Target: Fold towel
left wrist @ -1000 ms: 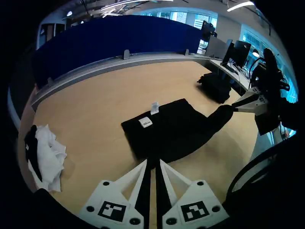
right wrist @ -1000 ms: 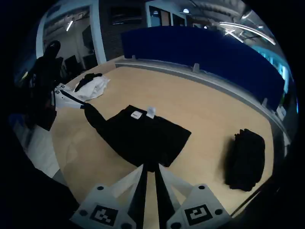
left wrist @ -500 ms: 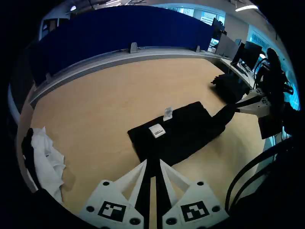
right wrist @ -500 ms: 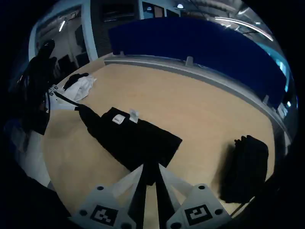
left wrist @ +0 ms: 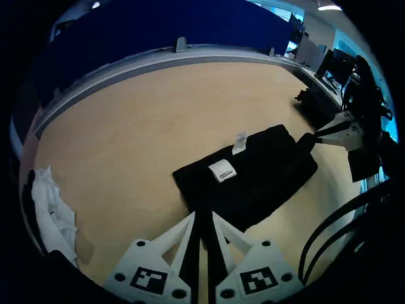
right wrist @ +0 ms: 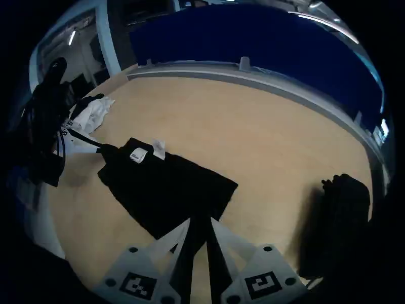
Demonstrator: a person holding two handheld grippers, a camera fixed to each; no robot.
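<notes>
My left gripper (left wrist: 204, 223) is a white two-finger tool, its fingers pressed together on one corner of the black rectangular cloth towel (left wrist: 253, 172). My right gripper (right wrist: 200, 225) is likewise closed, pinching the other corner of the same edge. In the left gripper view it appears at the towel's distant end.

The towel lies almost flat on the pale wooden tabletop (left wrist: 126, 126), well apart from the dark blue partition screen (left wrist: 152, 25). Both held corners are on the edge away from that screen. A white sewn-in label (left wrist: 223, 171) faces up toward the screen-side edge.

A crumpled white cloth heap (left wrist: 50, 218) and a black stack of folded cloths (right wrist: 336, 218) sit farther along the screen in opposite directions, each well apart from the towel.

The step in hand is, I judge, folding the held edge over. To do it well, I should raise both corners together and keep the edge taut between the grippers. I then carry it toward the screen, set corner on corner, and release only once the cloth rests flat.
</notes>
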